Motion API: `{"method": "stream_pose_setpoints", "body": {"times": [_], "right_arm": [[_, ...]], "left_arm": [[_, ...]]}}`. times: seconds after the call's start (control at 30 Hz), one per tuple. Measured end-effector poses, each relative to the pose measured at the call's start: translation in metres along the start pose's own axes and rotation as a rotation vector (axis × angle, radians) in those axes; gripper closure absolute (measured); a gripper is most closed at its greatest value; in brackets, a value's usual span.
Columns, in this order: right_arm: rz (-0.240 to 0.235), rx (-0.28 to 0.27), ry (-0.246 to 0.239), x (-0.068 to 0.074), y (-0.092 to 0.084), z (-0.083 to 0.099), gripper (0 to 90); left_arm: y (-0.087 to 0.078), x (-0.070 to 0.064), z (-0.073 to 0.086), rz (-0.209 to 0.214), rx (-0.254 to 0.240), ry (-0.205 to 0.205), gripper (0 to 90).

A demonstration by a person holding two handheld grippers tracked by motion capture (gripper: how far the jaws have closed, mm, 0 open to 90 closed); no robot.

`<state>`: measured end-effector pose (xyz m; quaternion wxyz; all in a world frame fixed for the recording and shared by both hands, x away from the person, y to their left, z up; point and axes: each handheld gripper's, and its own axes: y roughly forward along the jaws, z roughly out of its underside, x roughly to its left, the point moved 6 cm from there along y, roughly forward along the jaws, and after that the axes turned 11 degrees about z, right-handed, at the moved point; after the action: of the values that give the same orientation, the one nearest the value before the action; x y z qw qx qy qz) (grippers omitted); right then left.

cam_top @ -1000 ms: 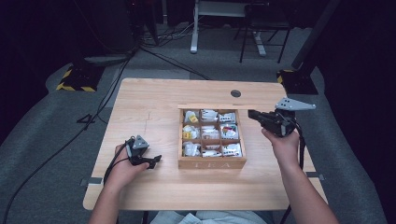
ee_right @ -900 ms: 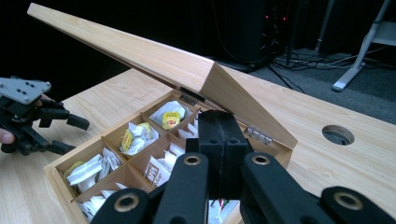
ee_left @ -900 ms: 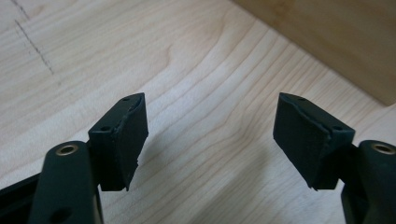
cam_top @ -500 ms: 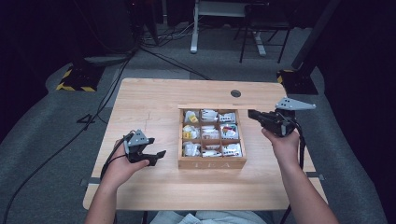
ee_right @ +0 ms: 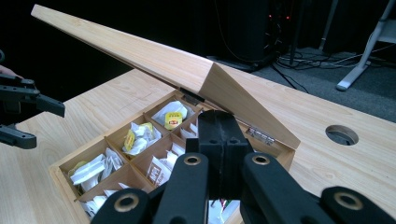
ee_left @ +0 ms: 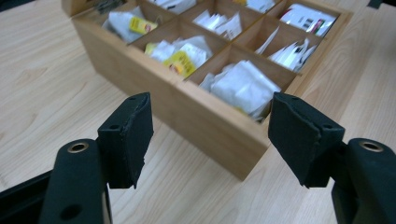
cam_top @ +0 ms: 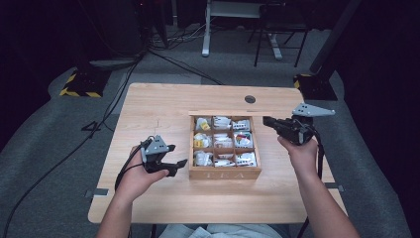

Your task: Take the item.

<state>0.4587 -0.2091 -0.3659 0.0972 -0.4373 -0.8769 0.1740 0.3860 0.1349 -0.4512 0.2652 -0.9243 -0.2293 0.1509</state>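
Pale wood tea box (cam_top: 225, 173) holds white and yellow packets (ee_left: 180, 59); black gripper (ee_left: 210, 135).

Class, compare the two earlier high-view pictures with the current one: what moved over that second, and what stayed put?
The left gripper lifted off the table and moved toward the tea box, jaws open, holding nothing. The right gripper, shut, stayed beside the box; the box itself did not move.

Dark room, grey carpet (cam_top: 59, 148), black cables (cam_top: 163, 57), wooden table (cam_top: 163, 106).
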Motion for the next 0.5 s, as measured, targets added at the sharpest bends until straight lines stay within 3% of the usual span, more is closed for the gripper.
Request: {"method": "stream_pose_setpoints", "body": {"times": [0.27, 0.5], "right_arm": [[0.003, 0.002, -0.007, 0.000, 0.000, 0.000, 89.8], [-0.003, 0.000, -0.006, 0.001, 0.000, 0.000, 89.8]], "left_arm": [[0.013, -0.009, -0.020, 0.039, -0.033, 0.021, 33.9], [0.034, -0.018, -0.036, 0.082, -0.024, 0.050, 36.1]]}}
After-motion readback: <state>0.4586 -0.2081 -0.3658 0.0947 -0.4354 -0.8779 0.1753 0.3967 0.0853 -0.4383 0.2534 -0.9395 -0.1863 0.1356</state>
